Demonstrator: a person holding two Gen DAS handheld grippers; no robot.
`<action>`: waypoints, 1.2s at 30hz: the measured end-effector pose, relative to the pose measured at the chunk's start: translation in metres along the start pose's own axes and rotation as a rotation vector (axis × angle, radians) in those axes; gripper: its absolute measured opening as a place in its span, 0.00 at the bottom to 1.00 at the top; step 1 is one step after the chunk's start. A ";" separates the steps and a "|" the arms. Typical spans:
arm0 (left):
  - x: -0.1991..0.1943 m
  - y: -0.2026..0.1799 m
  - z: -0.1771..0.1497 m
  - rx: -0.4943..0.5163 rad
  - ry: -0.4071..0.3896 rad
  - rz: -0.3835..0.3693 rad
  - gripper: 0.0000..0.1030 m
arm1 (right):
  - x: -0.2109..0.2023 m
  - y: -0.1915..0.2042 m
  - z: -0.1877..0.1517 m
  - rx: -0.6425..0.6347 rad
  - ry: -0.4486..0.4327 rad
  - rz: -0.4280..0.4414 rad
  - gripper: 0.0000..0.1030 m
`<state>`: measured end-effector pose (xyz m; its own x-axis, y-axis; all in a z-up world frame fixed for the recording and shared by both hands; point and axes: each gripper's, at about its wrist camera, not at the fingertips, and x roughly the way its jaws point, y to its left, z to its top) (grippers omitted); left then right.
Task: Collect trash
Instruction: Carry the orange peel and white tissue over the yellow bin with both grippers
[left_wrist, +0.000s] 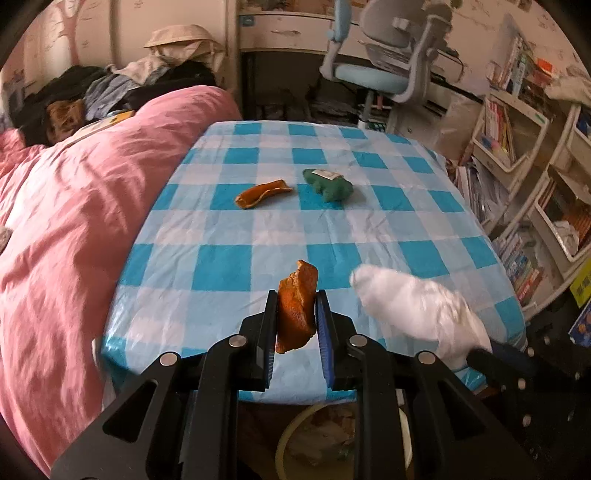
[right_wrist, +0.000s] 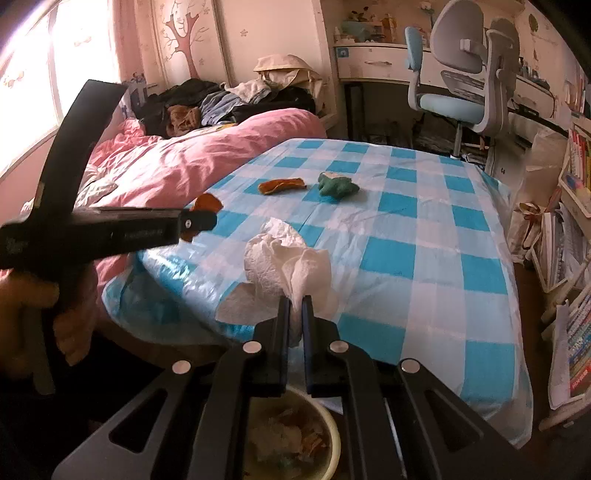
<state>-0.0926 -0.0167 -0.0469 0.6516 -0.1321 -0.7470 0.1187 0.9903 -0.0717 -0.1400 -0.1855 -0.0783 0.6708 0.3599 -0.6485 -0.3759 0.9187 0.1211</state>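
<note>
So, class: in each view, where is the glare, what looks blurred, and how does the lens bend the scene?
Left wrist view: the white tissue is smeared with motion blur; the checked tablecloth bulges, and the corners are black. Right wrist view: the window is blown out white; the left gripper looks soft, and the bookshelf curves.

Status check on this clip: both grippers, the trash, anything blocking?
Left gripper shut on orange peel. Right gripper shut on crumpled tissue. Second peel and green scrap on checked tablecloth. Bin below, nothing blocking.
</note>
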 end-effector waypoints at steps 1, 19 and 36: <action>-0.002 0.001 -0.002 -0.004 -0.005 0.004 0.19 | -0.002 0.002 -0.002 -0.003 0.001 -0.001 0.07; -0.038 0.003 -0.027 -0.022 -0.083 0.034 0.19 | -0.024 0.036 -0.049 -0.093 0.062 0.002 0.07; -0.048 0.004 -0.032 -0.031 -0.114 0.055 0.19 | -0.027 0.041 -0.059 -0.101 0.077 0.000 0.07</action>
<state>-0.1474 -0.0053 -0.0319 0.7377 -0.0796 -0.6704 0.0582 0.9968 -0.0543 -0.2112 -0.1668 -0.1004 0.6209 0.3426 -0.7051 -0.4412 0.8962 0.0470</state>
